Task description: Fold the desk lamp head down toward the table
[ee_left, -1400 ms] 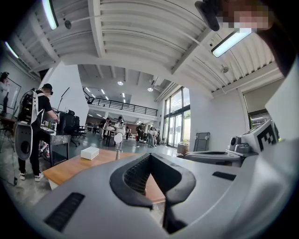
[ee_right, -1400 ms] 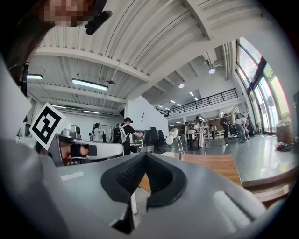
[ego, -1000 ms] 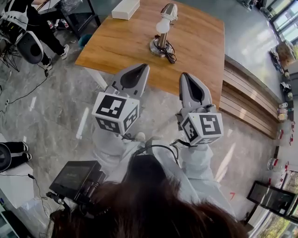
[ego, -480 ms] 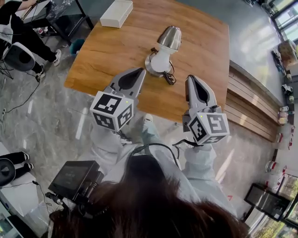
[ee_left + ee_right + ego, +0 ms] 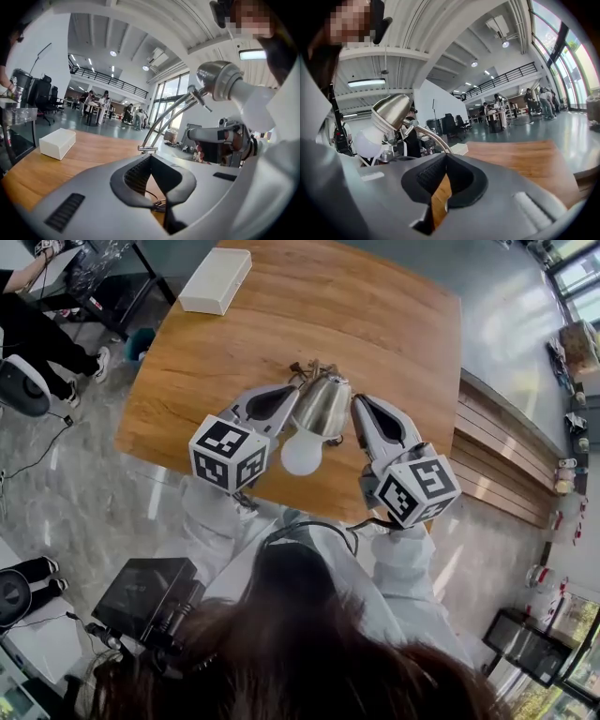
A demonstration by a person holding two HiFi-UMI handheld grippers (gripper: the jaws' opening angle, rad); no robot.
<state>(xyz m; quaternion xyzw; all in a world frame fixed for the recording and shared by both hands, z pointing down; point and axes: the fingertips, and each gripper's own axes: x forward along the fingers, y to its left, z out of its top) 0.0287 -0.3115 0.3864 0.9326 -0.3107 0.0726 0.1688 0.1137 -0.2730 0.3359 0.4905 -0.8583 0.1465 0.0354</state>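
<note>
The desk lamp's metal shade (image 5: 322, 406) with its white bulb (image 5: 302, 454) stands raised over the wooden table (image 5: 394, 324), facing me. My left gripper (image 5: 284, 392) is just left of the shade, shut and empty. My right gripper (image 5: 362, 406) is just right of it, also shut and empty. In the left gripper view the shade (image 5: 219, 76) and curved arm (image 5: 164, 122) rise above and right of the closed jaws (image 5: 150, 157). The right gripper view has the shade (image 5: 392, 110) and bulb (image 5: 369, 140) up to the left of the closed jaws (image 5: 446, 158).
A white box (image 5: 216, 280) lies at the table's far left corner, also seen as the white box (image 5: 57, 143) in the left gripper view. The lamp's cable (image 5: 302, 367) trails behind the shade. A wooden bench (image 5: 511, 465) runs along the right. People sit at the far left.
Both grippers have moved forward over the table's near edge and now flank the lamp shade. The jaws stayed shut throughout.
</note>
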